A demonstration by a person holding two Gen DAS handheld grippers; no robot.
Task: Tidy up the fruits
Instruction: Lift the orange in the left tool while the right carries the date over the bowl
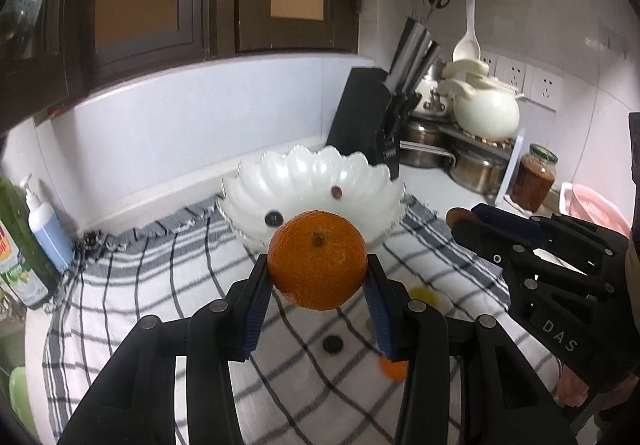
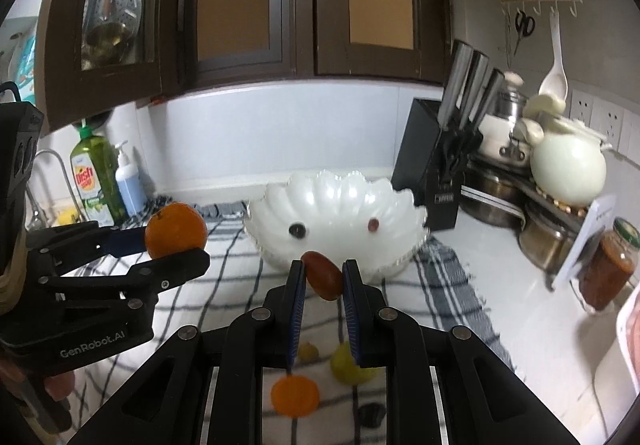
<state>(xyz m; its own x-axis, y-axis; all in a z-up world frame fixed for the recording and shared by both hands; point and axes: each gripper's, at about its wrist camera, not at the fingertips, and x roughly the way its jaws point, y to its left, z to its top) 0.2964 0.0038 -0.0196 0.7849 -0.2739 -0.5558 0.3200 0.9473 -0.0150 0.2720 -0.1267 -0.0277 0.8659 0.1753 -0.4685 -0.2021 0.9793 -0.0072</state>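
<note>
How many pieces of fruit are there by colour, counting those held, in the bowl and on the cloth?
Round orange fruits: 2
Small black fruits: 2
Red-brown oval fruits: 2
Yellow-green fruits: 2
Total: 8

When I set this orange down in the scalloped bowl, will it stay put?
Probably it rolls: the orange is round, and the white scalloped bowl looks smooth and curved, so it should settle at the bottom. The peel looks firm, so a low release seems safe.

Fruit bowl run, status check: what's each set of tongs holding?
Left tongs shut on orange. Right tongs shut on red-brown fruit. White bowl ahead, path clear.
</note>
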